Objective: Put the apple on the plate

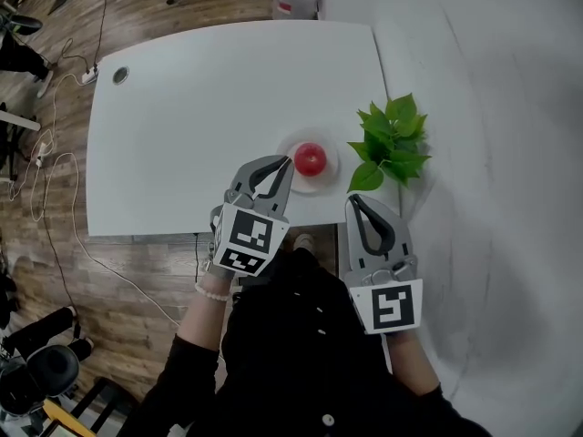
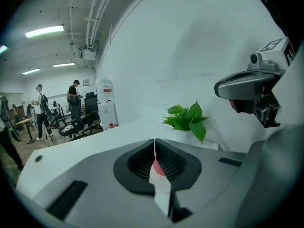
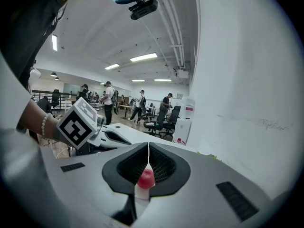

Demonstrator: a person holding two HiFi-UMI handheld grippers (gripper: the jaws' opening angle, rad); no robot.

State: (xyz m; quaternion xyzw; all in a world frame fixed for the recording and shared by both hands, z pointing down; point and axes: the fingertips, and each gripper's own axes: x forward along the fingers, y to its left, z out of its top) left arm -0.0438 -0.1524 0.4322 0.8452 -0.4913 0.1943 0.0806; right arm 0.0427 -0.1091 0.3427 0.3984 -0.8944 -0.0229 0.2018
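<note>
Left gripper [image 1: 284, 166] and right gripper [image 1: 354, 201] both have their fingers clenched on nothing. Just beyond the left one, the apple [image 1: 311, 159] sits on the plate [image 1: 330, 178]. It looks firm, smooth and apt to roll, best held across its widest part. A leafy plant [image 1: 392, 139] stands beside it on the white bench [image 1: 200, 107], with the office's wood floor [image 1: 137, 262] around

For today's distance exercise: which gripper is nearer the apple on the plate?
Left. The left gripper points at the apple from just beside it, at the plate rim; the right gripper sits farther back, off the plate.
</note>
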